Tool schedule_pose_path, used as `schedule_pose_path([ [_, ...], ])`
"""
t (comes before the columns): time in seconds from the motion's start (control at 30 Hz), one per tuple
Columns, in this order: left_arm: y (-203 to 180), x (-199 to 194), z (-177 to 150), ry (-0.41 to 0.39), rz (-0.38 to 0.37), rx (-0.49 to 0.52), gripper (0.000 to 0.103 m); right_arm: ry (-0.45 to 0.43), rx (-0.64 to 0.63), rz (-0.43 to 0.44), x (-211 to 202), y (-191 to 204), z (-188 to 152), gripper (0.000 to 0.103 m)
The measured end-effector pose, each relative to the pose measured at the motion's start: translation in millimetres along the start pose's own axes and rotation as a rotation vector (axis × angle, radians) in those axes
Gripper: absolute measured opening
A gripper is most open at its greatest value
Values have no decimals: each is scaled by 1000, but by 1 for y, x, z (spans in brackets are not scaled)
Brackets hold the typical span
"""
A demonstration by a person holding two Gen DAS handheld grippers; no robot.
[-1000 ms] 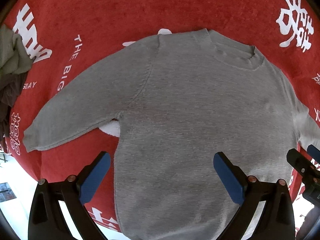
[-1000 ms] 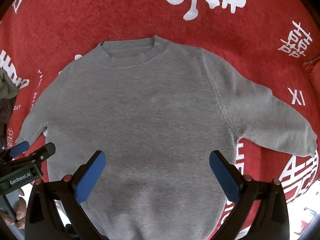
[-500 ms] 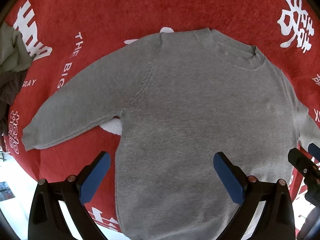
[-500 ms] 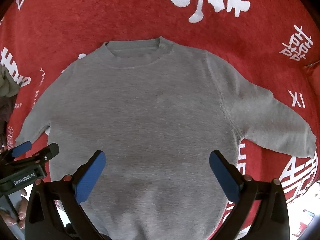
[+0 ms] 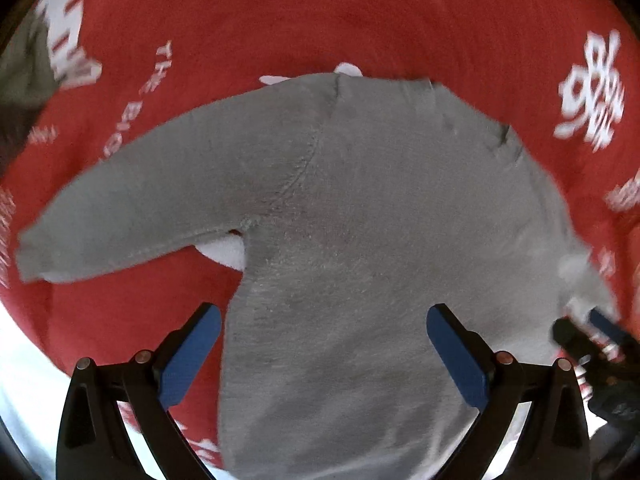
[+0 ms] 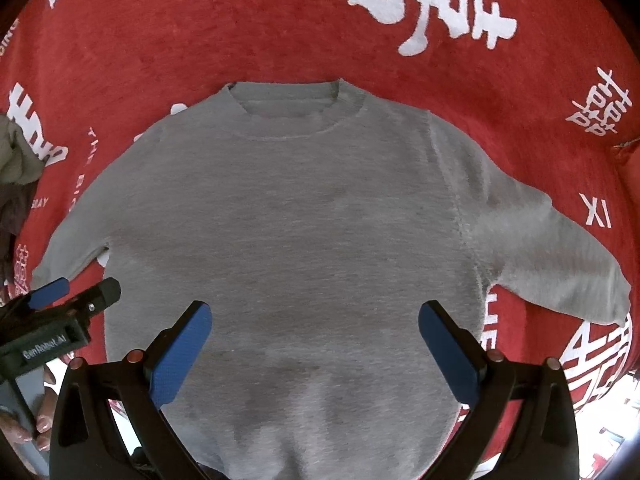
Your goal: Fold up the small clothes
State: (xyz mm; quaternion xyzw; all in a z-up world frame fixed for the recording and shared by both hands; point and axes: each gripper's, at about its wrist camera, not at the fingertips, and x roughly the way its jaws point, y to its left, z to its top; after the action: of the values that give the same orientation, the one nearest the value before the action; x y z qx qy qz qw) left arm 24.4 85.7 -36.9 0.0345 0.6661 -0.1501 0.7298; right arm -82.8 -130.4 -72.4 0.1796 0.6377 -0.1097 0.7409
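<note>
On the red cloth (image 6: 248,36): grey sweater (image 6: 296,240) flat, sleeves spread.
Left hand-held gripper (image 5: 324,354): jaws apart, above hem.
Right hand-held gripper (image 6: 314,350): jaws apart, holding nothing.

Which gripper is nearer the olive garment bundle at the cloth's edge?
Left. The left gripper sits at the sweater's left sleeve side, just below the olive bundle. The right gripper hangs open over the sweater's lower middle, farther away.
</note>
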Motion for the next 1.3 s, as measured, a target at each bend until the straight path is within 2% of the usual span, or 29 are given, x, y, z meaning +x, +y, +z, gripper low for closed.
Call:
schedule_pose_path([
  [0.1,34,-2,-1,-45,-61,-96,103,3,-20,10,1,11,1,103],
  [0.2,86,-5,-6,-106,-114,-226,103,4,-50,40,5,28,2,103],
  [0.4,216,1,-32,-240,-250,-575,103,23,-138,97,19,75,-1,103],
  [0.47,253,11,-45,-264,-320,-684,103,32,-168,115,25,92,-3,103],
  [0.57,284,25,-56,-304,-434,-797,103,39,-207,137,33,115,-7,103],
  [0.63,293,25,-53,-358,-466,-817,103,42,-228,150,37,128,-9,103],
  [0.73,292,28,-41,-384,-475,-811,103,49,-253,167,40,146,-12,103],
  [0.87,292,32,-19,-405,-530,-827,103,55,-298,176,40,165,-12,103],
  [0.97,292,32,-6,-383,-444,-809,103,60,-324,180,42,176,-11,103],
  [1.0,288,30,-1,-368,-401,-793,95,62,-326,181,43,178,-11,103],
  [1.03,282,29,1,-345,-306,-769,86,64,-328,185,43,180,-11,103],
  [1.07,278,27,6,-326,-218,-733,58,65,-328,190,44,182,-12,103],
  [1.1,275,28,9,-308,-158,-700,21,66,-327,195,44,182,-12,103],
  [1.13,274,30,12,-277,-121,-666,11,69,-322,202,43,183,-13,103],
  [1.2,275,28,10,-284,-130,-649,11,68,-316,214,41,182,-14,101],
  [1.3,263,7,13,-333,-98,-559,11,59,-314,225,37,179,-16,87],
])
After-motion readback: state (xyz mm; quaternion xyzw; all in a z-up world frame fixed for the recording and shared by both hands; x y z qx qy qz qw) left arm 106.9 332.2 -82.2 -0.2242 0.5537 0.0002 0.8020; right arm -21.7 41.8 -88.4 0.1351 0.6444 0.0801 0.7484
